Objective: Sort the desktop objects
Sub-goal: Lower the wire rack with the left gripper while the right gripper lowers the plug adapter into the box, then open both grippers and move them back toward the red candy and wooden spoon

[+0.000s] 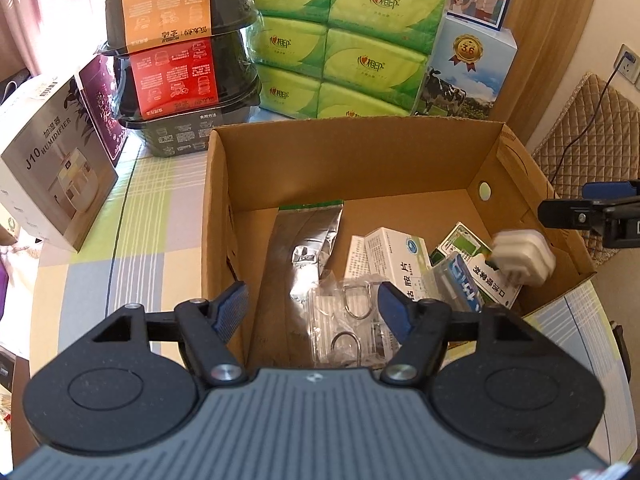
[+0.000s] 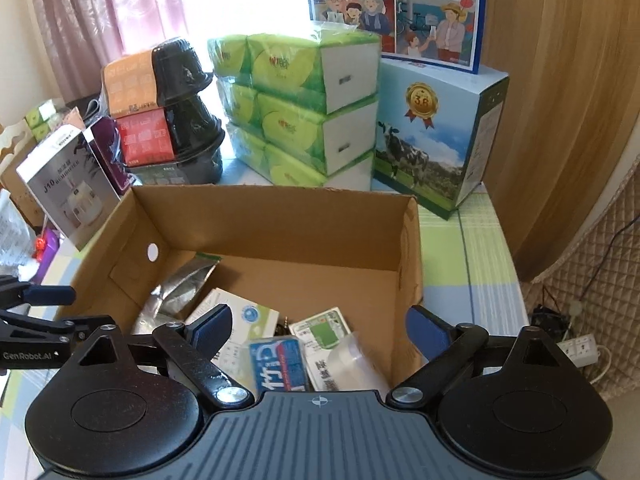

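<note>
Six tissue packs [image 1: 340, 40], perhaps three bowls [image 1: 180, 60].

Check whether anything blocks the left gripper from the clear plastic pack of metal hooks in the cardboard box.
Nothing visible does. The left gripper is open directly above the clear plastic pack of metal hooks, which lies on top of the clutter inside the cardboard box.

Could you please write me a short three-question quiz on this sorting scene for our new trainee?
1. True or false: the left gripper holds the silver foil pouch.
2. Where is the white charger plug? A: on the tablecloth; B: in the cardboard box; C: on the tissue packs.
3. Fill in: the bowls beside the tissue packs are stacked ___ high.

Key: 1 false, both grippers are open and empty; 2 B; 3 three.
</note>
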`<state>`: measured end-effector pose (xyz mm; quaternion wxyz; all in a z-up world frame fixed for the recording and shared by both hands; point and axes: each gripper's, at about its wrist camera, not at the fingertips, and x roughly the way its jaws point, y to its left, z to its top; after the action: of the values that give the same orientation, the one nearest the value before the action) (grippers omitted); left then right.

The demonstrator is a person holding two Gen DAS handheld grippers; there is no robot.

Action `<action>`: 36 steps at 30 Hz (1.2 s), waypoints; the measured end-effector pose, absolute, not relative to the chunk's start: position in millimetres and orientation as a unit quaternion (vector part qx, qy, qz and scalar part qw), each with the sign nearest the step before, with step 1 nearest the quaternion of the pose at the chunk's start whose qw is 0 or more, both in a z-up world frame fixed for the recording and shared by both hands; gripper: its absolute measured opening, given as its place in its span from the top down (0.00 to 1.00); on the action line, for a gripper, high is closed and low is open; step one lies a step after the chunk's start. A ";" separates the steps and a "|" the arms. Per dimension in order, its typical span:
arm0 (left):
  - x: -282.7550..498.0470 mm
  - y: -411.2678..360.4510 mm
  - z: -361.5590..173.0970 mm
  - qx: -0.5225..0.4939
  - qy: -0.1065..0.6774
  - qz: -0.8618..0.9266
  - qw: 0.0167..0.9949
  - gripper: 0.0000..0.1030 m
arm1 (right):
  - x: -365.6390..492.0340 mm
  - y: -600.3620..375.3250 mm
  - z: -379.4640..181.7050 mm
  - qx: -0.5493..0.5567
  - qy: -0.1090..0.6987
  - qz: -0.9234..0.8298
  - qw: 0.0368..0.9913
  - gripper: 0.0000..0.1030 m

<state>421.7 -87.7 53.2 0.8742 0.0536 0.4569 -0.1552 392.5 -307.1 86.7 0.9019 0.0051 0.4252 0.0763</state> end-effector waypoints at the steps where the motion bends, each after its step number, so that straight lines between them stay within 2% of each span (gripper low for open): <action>1: 420.6 -87.4 53.3 0.053 0.457 -0.155 0.874 0.35 | 391.0 -307.7 87.1 0.003 0.425 0.075 0.902 0.11; 19: 363.4 -86.2 78.3 0.053 0.448 -0.160 0.878 0.30 | 328.4 -294.5 100.7 -0.002 0.428 0.097 0.899 0.11; 36: 265.2 -71.9 88.7 0.067 0.421 -0.144 0.893 0.06 | 238.7 -285.1 113.3 0.001 0.413 0.101 0.905 0.07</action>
<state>265.2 -71.9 88.7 0.8932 0.0666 0.4208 -0.1436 238.7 -285.1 113.3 0.9050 0.0013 0.4134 0.1010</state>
